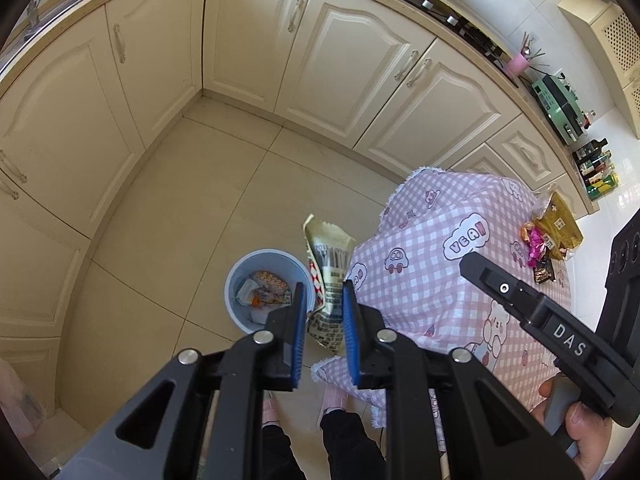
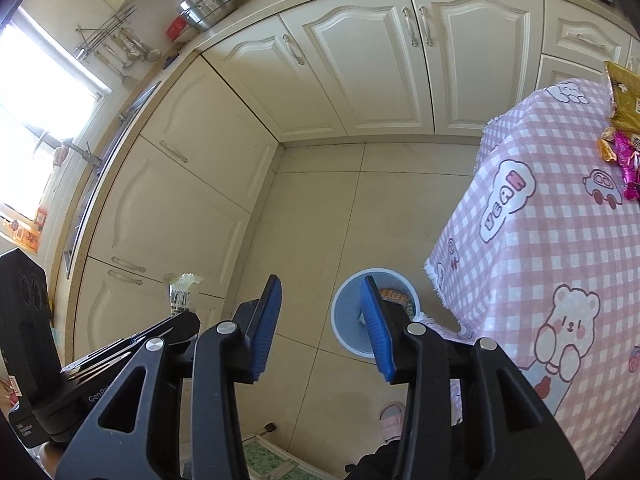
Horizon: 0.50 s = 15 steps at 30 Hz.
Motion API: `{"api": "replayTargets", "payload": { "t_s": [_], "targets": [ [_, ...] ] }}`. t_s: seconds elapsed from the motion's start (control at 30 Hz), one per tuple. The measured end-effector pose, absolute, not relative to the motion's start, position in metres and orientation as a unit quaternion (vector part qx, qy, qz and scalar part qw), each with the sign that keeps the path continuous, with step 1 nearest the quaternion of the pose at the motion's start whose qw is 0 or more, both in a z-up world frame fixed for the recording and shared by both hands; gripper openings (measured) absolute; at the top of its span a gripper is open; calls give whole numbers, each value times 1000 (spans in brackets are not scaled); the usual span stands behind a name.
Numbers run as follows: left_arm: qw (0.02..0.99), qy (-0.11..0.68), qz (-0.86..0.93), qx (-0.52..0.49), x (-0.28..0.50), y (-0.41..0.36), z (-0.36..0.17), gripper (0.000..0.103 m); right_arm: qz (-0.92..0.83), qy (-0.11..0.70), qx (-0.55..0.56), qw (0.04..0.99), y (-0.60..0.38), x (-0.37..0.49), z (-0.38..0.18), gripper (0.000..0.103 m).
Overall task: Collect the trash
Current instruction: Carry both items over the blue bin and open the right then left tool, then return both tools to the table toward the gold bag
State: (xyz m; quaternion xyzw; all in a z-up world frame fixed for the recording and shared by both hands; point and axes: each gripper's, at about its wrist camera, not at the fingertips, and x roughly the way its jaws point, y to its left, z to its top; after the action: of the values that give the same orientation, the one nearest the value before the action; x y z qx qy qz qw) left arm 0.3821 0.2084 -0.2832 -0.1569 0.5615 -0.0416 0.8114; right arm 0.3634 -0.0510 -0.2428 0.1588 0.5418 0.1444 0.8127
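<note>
My left gripper [image 1: 323, 308] is shut on a crumpled cream snack bag [image 1: 328, 276] with a barcode and holds it in the air between the blue bin [image 1: 244, 280] and the table's edge. The bin stands on the floor and holds several wrappers. The bag's top also shows in the right wrist view [image 2: 182, 288], above the left gripper's body. My right gripper [image 2: 320, 316] is open and empty, high above the floor, with the bin [image 2: 352, 320] below its right finger. A gold bag [image 1: 558, 224] and pink wrappers [image 1: 534, 246] lie on the table.
The table has a pink checked cloth [image 1: 440, 280] with cartoon prints and stands right of the bin. Cream cabinets [image 1: 256, 40] line two walls and meet in a corner. My feet in pink slippers [image 1: 332, 396] stand by the table. Bottles [image 1: 596, 168] stand on the counter.
</note>
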Motion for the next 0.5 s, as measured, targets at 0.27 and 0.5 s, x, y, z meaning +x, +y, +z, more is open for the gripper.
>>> {"api": "replayTargets", "payload": {
  "t_s": [0.27, 0.5],
  "targets": [
    [816, 556, -47, -149, 396, 187, -277, 20, 131, 534, 169, 818, -75, 367, -237, 42],
    [817, 555, -36, -148, 406, 171, -274, 37, 124, 532, 179, 818, -101, 372, -236, 43]
  ]
}}
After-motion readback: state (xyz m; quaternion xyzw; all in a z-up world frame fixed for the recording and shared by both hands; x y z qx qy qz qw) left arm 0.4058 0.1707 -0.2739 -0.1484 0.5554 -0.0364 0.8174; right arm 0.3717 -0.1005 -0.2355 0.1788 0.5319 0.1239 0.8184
